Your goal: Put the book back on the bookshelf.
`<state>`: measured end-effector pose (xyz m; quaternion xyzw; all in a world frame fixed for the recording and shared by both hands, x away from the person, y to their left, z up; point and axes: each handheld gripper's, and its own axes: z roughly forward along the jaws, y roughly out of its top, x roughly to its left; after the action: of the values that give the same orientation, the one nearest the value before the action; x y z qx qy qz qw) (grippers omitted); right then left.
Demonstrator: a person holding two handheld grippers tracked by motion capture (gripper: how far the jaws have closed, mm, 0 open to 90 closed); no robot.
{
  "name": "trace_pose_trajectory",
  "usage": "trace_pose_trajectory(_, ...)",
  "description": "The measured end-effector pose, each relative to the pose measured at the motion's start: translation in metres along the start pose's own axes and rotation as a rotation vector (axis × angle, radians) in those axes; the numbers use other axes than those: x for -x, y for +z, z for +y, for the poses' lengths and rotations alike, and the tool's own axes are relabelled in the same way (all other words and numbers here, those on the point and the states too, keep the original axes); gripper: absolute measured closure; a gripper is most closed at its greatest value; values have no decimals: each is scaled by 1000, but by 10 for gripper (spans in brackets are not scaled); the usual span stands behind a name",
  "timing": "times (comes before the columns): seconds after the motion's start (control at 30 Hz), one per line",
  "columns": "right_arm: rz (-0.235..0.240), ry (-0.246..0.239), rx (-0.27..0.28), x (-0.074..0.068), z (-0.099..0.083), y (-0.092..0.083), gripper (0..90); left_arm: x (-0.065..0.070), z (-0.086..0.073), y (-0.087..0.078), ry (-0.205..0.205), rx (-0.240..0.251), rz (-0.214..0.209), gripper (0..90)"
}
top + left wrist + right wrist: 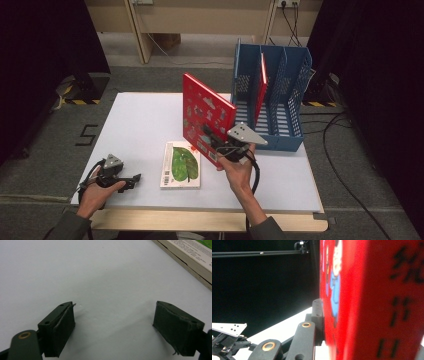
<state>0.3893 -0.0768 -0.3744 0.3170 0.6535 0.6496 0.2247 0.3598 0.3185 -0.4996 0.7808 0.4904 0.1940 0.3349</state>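
White tabletop point(140, 125) fills the middle of the high view, with grey floor around it and a blue file rack point(272, 95) standing at its far right corner. Near the rack, the right gripper point(212, 142) holds a red book point(205, 117) upright and tilted, lifted off the table, just left of the rack's open front. Its jaws are pinched on the book's lower edge; in the right gripper view one black jaw presses flat against the red cover point(372, 300), and the other jaw is hidden behind the book. A second red book point(263, 75) already stands in one of the rack's slots. Flat on the table near the front edge lies a book with a green leaf on its cover point(182, 164), between the two hands. The left gripper point(131, 179) rests on the table at the front left, its jaws spread wide with bare table between them; the leaf book's edge point(190, 260) lies well off to one side of them.
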Motion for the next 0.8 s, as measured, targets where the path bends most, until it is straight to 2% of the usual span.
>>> trace_pose_trajectory(0.33,-70,-10,42,19,15,-50,790,0,0,0,-1,0,0,159)
trace_pose_trajectory(0.47,-111,-24,63,30,21,-69,790,0,0,0,-1,0,0,159)
trace_pose_trajectory(0.6,-152,-8,76,39,25,-87,790,0,0,0,-1,0,0,159)
trace_pose_trajectory(0.8,-223,-29,102,54,33,-117,790,0,0,0,-1,0,0,159)
